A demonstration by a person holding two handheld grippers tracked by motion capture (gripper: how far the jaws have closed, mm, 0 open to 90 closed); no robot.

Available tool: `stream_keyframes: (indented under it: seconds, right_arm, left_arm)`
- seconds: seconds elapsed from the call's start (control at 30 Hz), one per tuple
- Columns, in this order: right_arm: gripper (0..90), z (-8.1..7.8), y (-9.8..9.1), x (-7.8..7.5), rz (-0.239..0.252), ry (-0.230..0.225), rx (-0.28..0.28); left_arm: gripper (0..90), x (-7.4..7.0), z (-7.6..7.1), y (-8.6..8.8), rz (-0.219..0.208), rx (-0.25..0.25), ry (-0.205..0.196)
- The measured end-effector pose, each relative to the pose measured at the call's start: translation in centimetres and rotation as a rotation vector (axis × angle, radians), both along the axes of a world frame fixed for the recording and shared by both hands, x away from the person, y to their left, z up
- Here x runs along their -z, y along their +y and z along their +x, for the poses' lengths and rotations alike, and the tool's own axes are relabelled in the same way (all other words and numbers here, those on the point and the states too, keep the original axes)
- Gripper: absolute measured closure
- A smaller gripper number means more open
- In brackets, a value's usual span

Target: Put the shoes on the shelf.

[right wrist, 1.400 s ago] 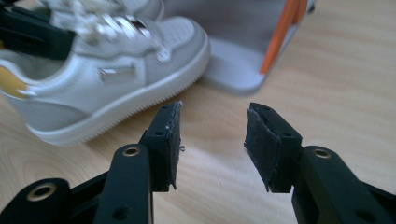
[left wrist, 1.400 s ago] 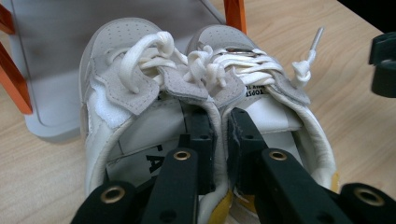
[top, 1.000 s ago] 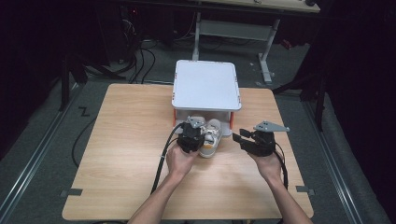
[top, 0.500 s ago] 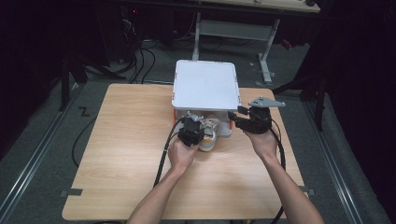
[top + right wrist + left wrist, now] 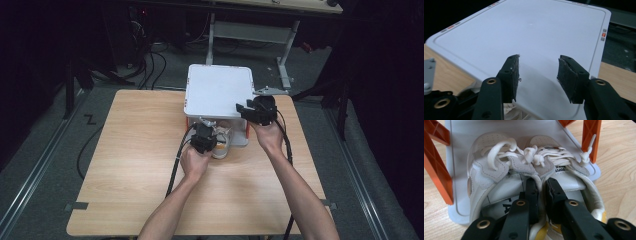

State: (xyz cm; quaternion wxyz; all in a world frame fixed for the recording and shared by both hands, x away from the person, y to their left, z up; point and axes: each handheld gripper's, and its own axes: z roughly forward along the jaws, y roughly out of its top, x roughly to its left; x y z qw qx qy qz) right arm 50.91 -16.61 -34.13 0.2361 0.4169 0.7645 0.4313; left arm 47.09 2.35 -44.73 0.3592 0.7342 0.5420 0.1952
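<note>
Pair of shoes gripped at rack's lower shelf.
Left tongs (image 5: 541,195) clamped on touching inner collars of white laced shoes (image 5: 506,167), resting on lower white shelf (image 5: 459,202) between orange posts (image 5: 435,170), on wooden surface (image 5: 140,150). Right tongs (image 5: 537,75) open, empty, jaws lately widening, above white rack top (image 5: 529,30).

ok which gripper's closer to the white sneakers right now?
Left. The left gripper is shut on the white sneakers, pinching their inner collars together on the rack's lower shelf. The right gripper hangs open above the rack's white top.
</note>
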Motion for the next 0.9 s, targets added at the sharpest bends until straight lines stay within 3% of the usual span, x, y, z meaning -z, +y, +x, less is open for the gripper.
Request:
stream_keyframes:
  seconds: [0.2, 0.4, 0.57, 0.77, 0.87, 0.9]
  right_arm:
    - [50.2, 1.1, 0.7, 0.4, -0.011, 0.017, 0.021]
    - [48.2, 1.7, 1.1, 0.9, -0.037, -0.002, 0.037]
    - [48.3, 1.7, 1.3, 0.8, -0.049, 0.001, 0.037]
    - [48.3, 1.8, 1.3, 0.7, -0.060, 0.009, 0.036]
    - [48.3, 1.8, 1.3, 0.7, -0.061, 0.010, 0.033]
    - [48.3, 1.8, 1.3, 0.7, -0.063, 0.009, 0.033]
  left_arm:
    - [79.6, 0.2, 0.6, -0.1, 0.001, -0.014, -0.007]
    - [74.0, 0.3, 0.9, -0.2, 0.017, -0.013, -0.013]
    - [61.6, 0.3, 0.7, -0.4, 0.047, 0.020, -0.037]
    - [41.3, 0.0, 0.7, 0.0, -0.034, 0.044, -0.020]
    - [26.9, -0.4, 0.3, 0.0, -0.012, 0.037, -0.039]
    - [25.8, -0.6, 0.1, 0.0, -0.011, 0.047, -0.049]
